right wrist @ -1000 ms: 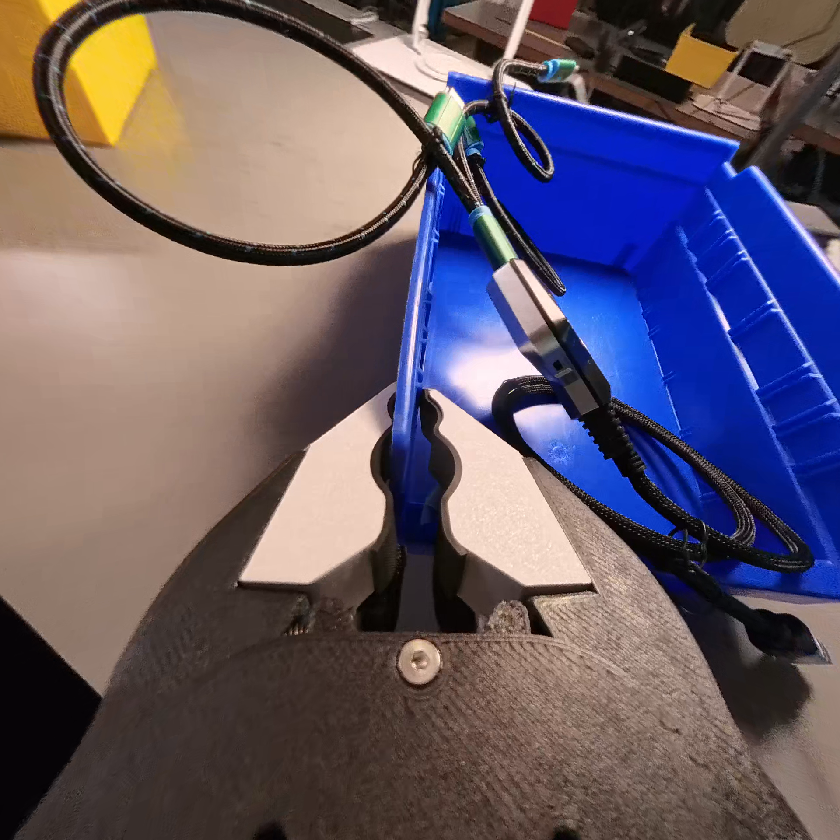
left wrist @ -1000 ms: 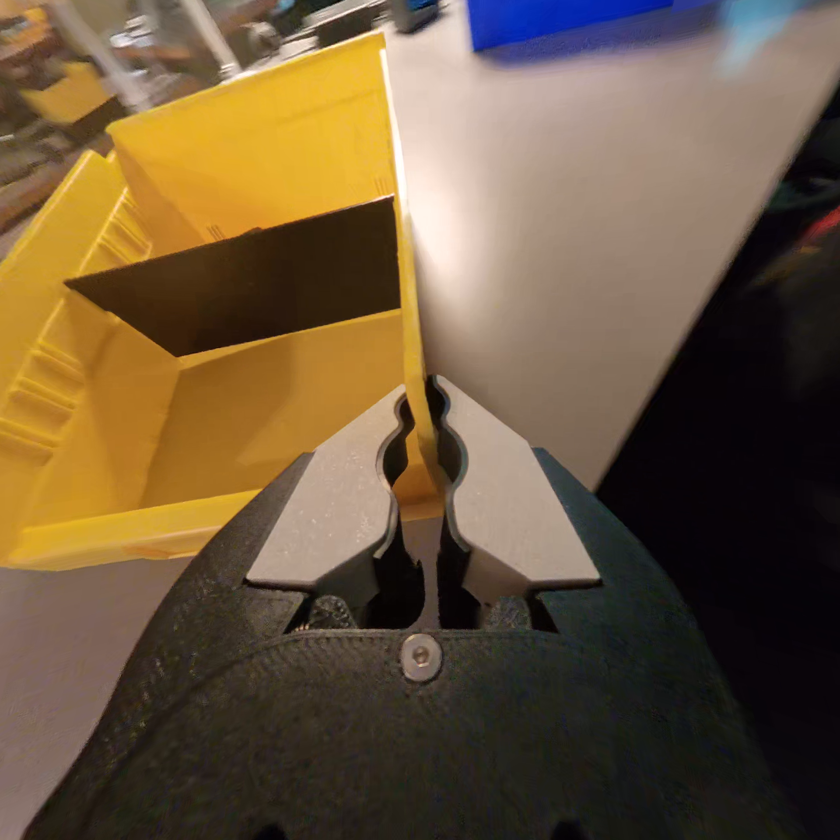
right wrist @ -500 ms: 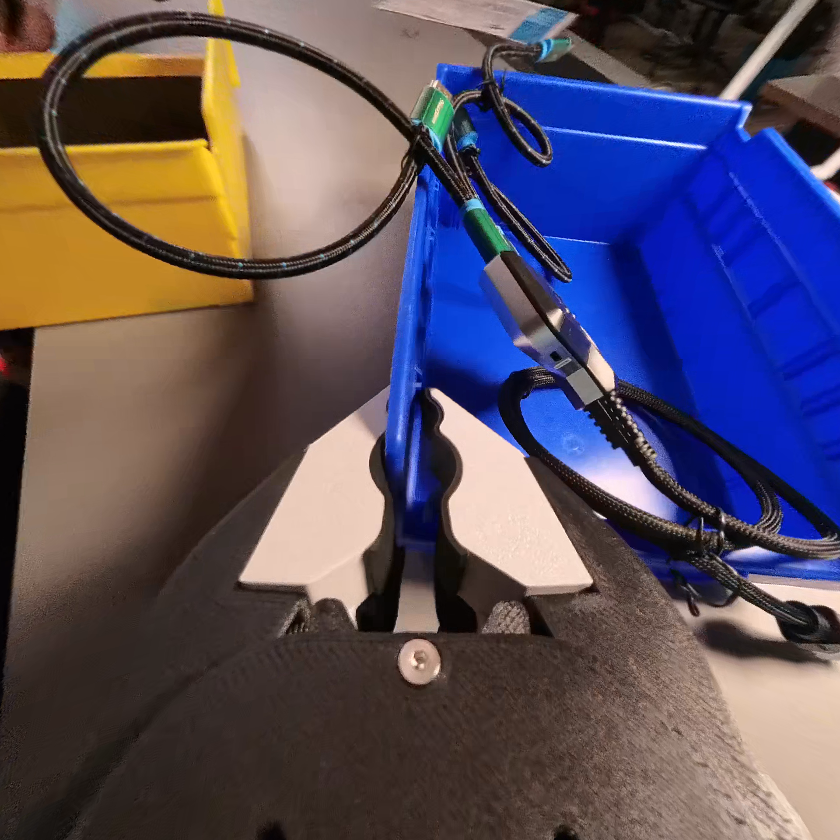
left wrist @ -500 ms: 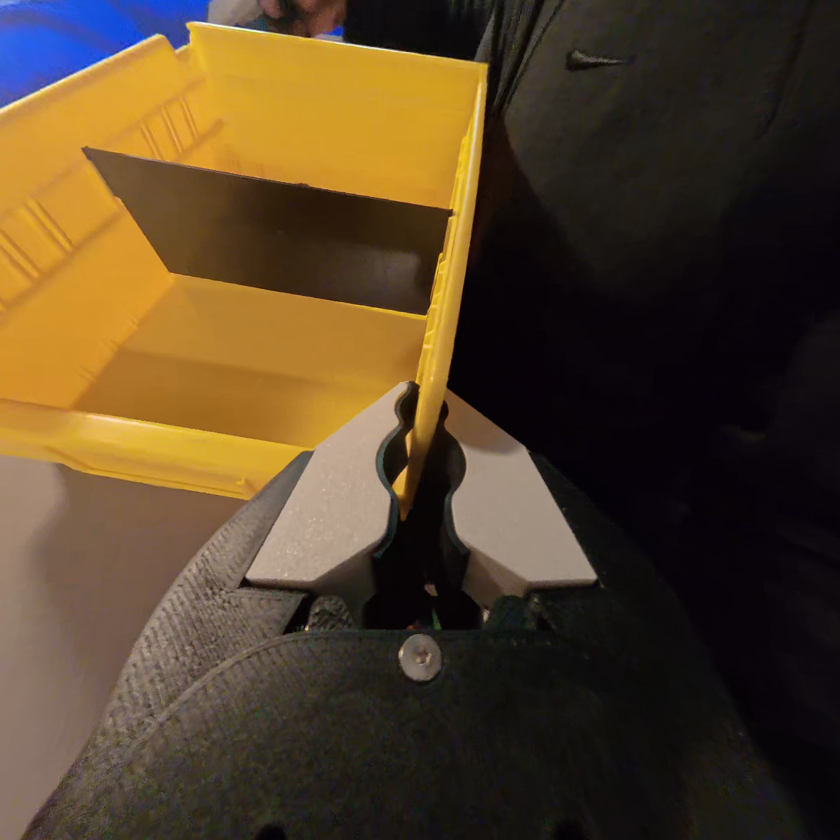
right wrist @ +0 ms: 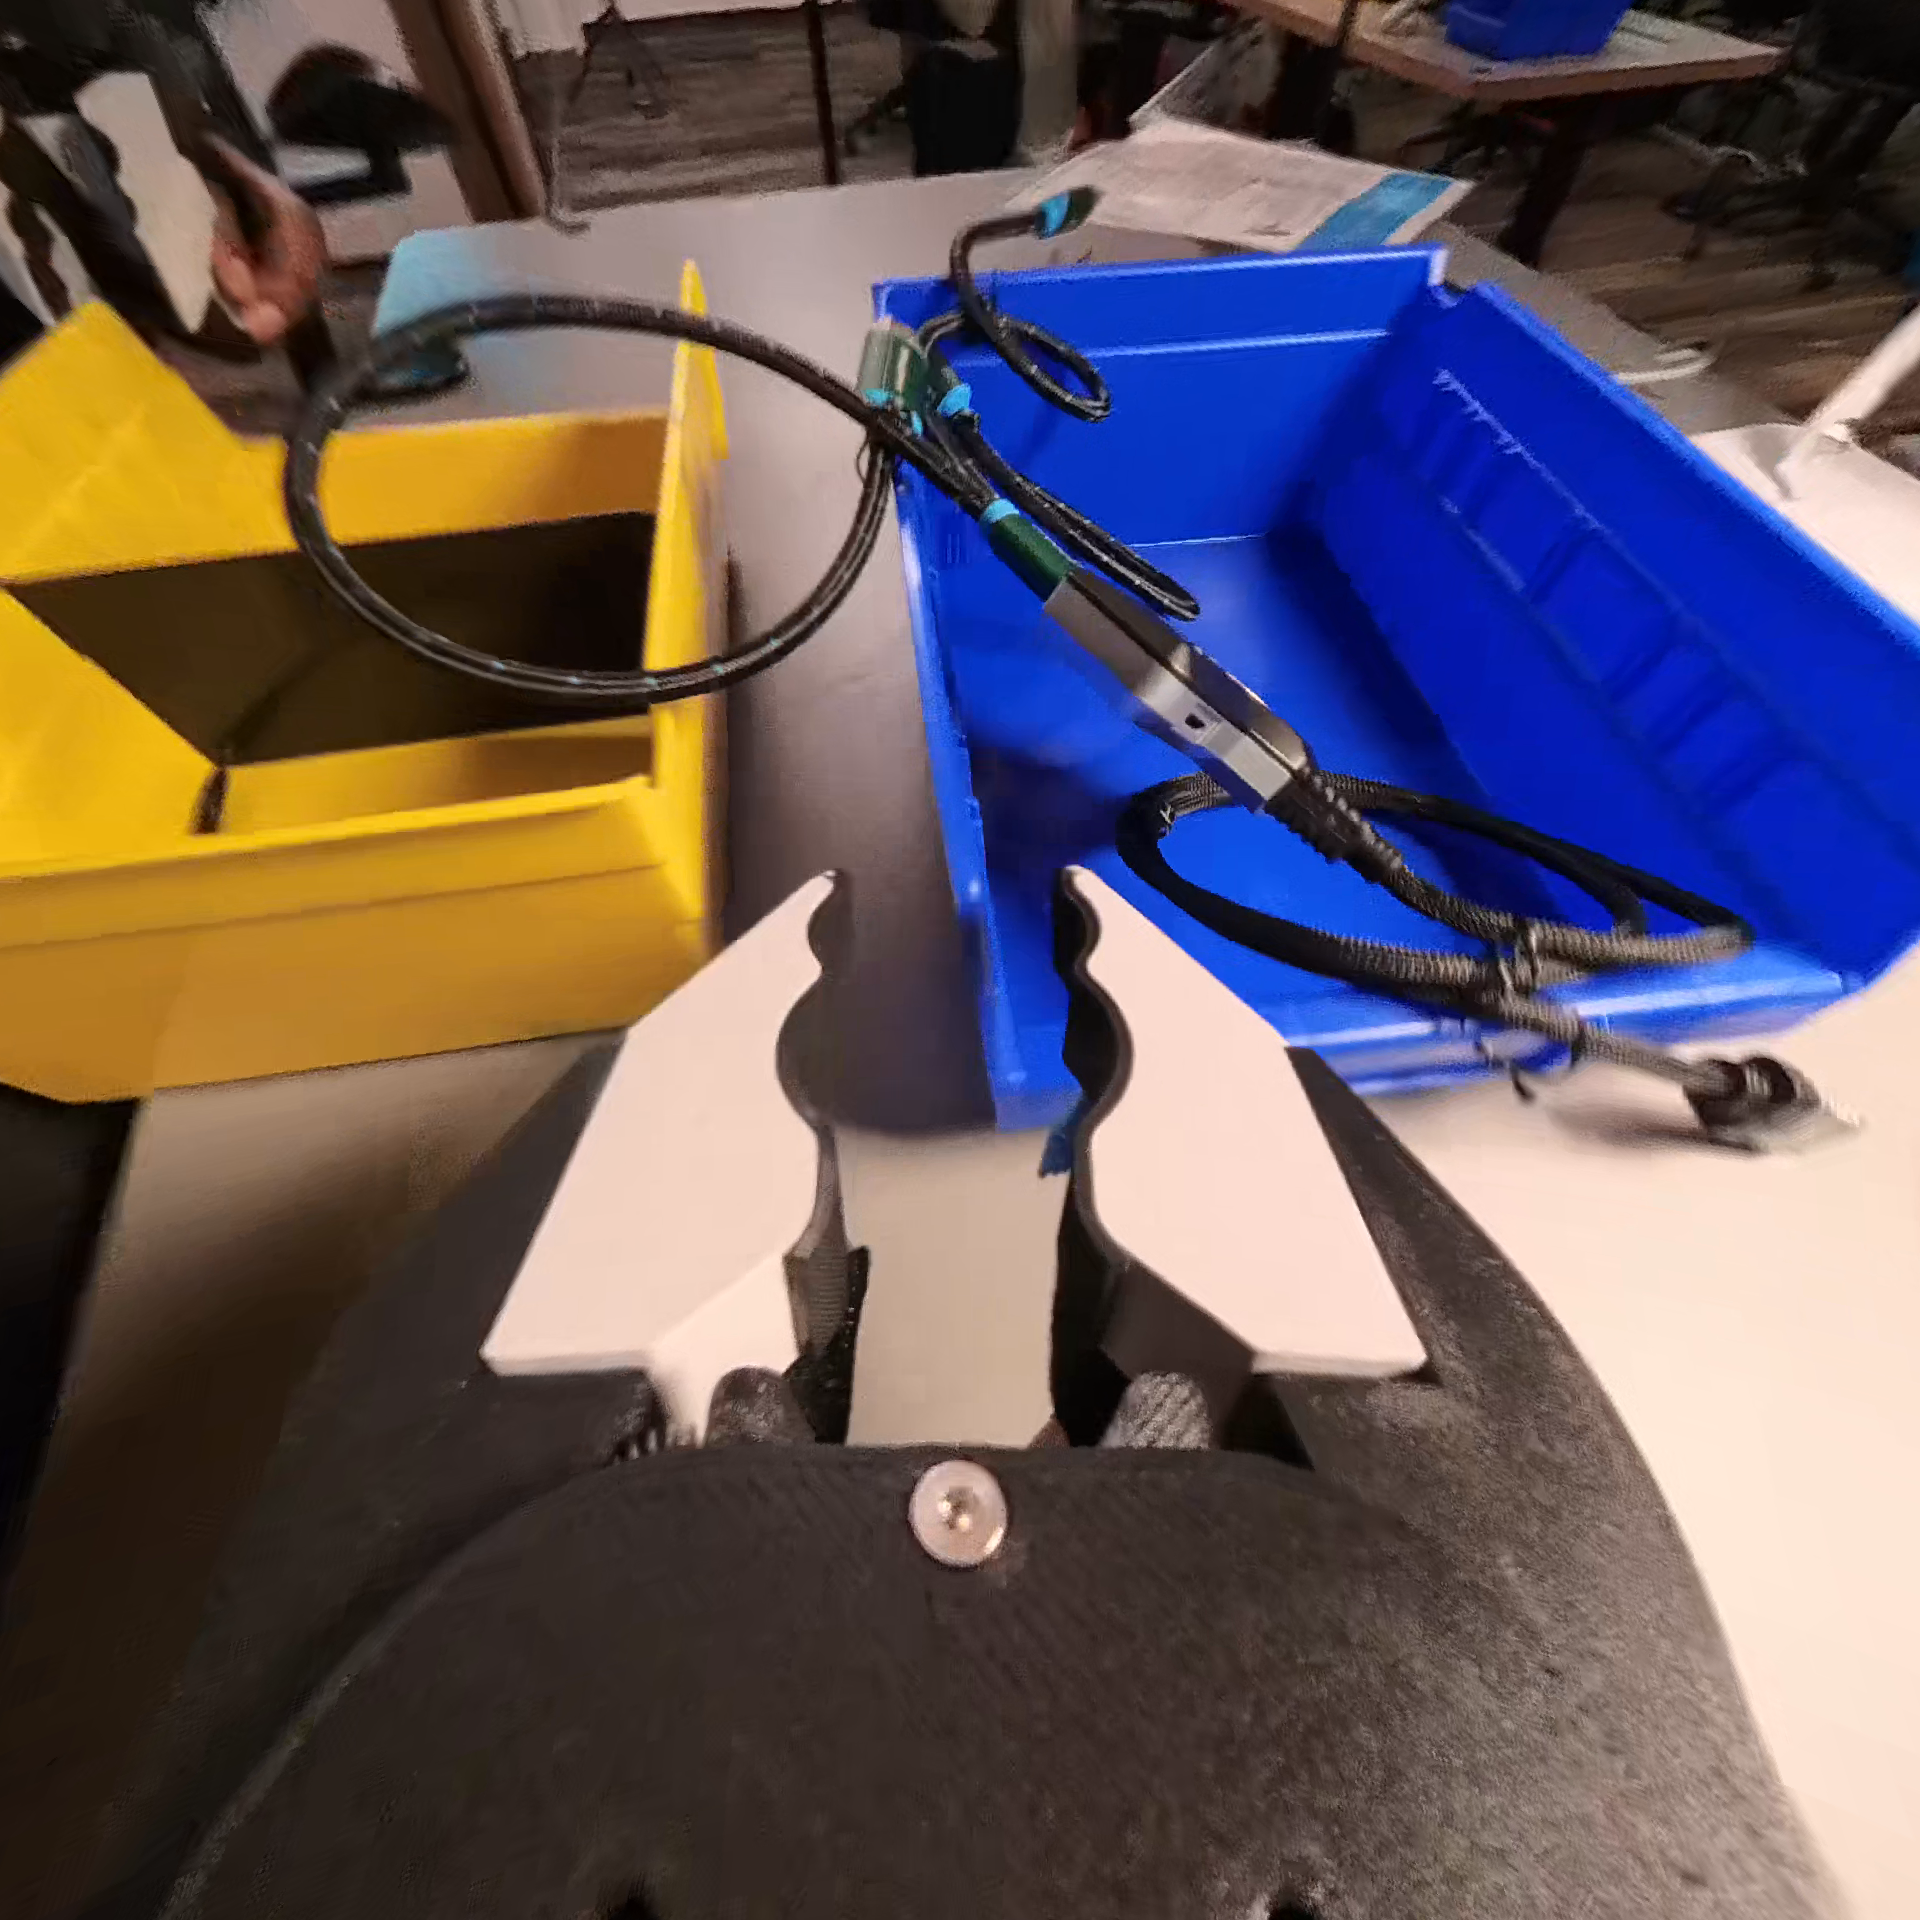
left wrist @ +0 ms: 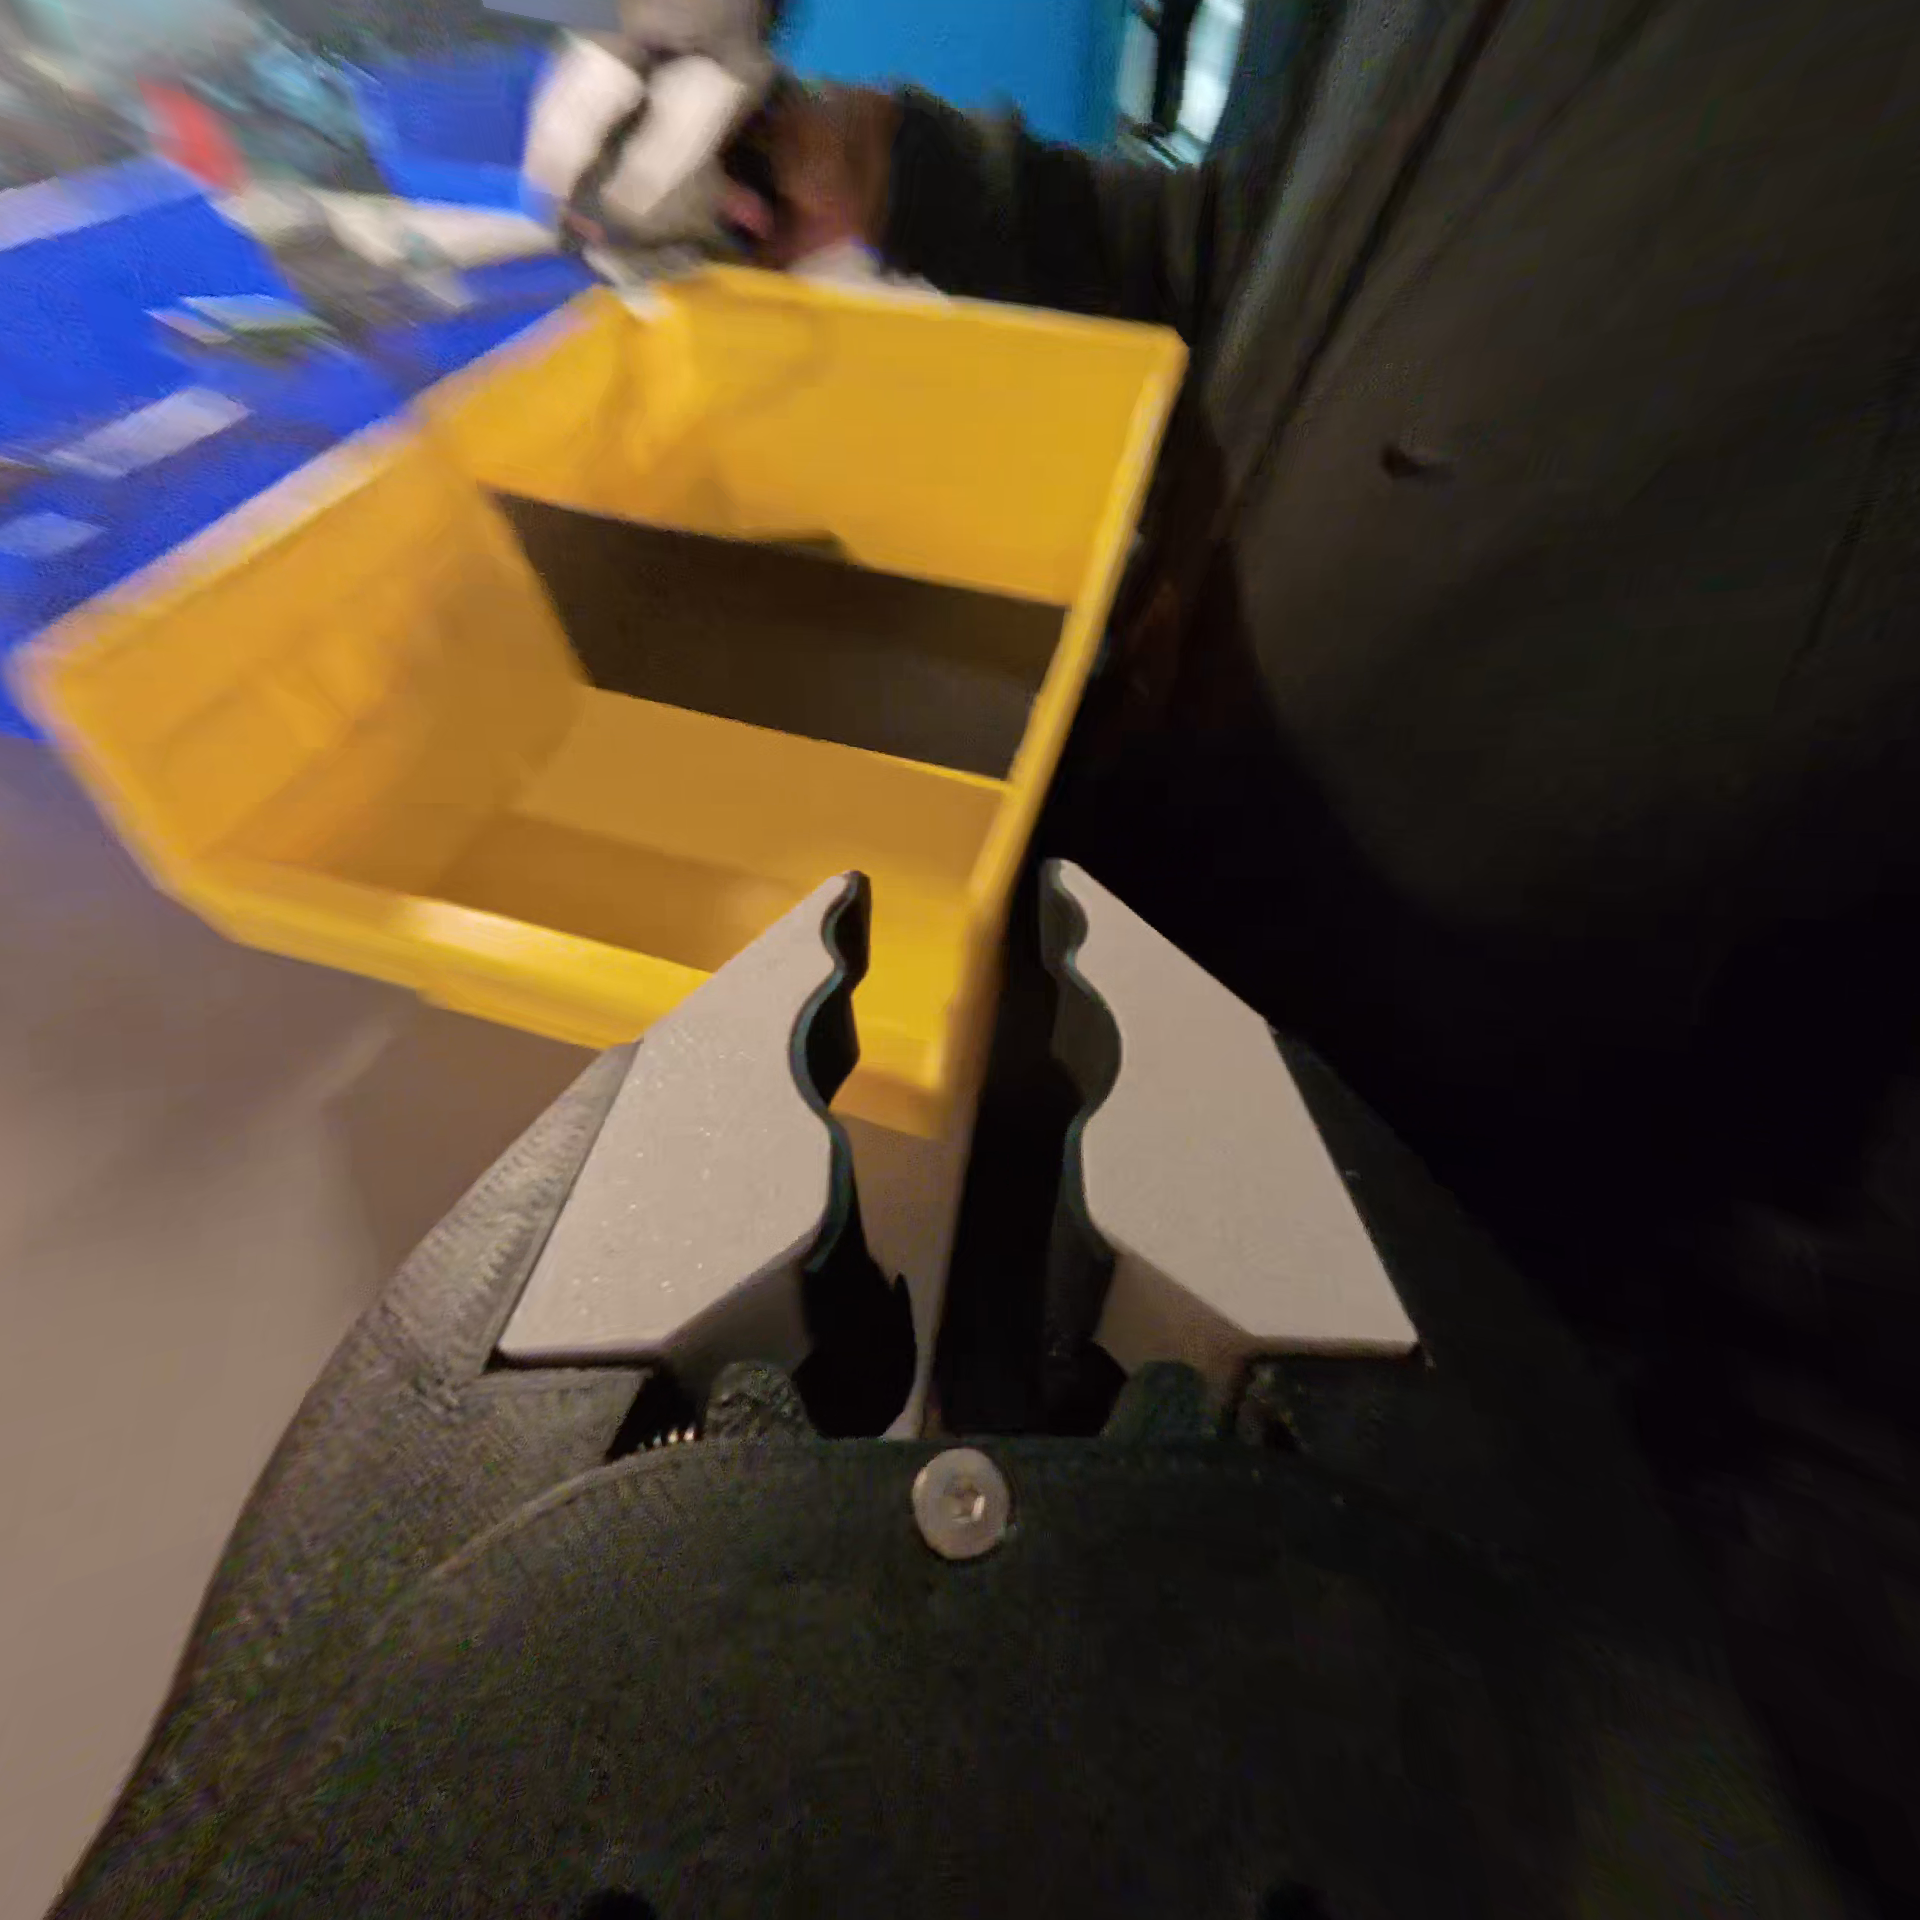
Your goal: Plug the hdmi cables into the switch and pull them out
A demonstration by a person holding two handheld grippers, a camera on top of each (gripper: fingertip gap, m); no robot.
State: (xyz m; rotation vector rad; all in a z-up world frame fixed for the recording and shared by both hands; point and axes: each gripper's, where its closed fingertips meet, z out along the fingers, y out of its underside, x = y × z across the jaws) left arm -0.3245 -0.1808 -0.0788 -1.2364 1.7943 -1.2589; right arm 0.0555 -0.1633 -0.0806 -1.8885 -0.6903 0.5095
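Note:
A grey HDMI switch (right wrist: 1174,686) lies in the blue bin (right wrist: 1558,644) with black braided cables (right wrist: 1403,935) plugged into its ends. A green-ended cable (right wrist: 1023,545) runs from the switch over the bin's left rim. It makes a big loop (right wrist: 468,634) above the yellow bin (right wrist: 312,956). One loose plug (right wrist: 1756,1091) lies on the table in front of the blue bin. My right gripper (right wrist: 948,883) is open, its fingers either side of the blue bin's left wall. My left gripper (left wrist: 956,878) is open, astride the yellow bin's (left wrist: 312,707) right wall.
A black divider (left wrist: 790,644) splits the yellow bin. The two bins stand side by side on the grey table (right wrist: 1610,1351). A person in dark clothes (left wrist: 1558,623) stands close on the right of the left wrist view. Papers (right wrist: 1247,187) lie behind the blue bin. My hands' fingertips stand some 40 cm from each other. The grey HDMI switch (right wrist: 1174,686) is about 5 cm from my right fingertips and 40 cm from my left.
Both grippers were shut on the bin walls and have now opened and let go. The yellow bin has come closer beside the blue bin. Both views are blurred by motion.

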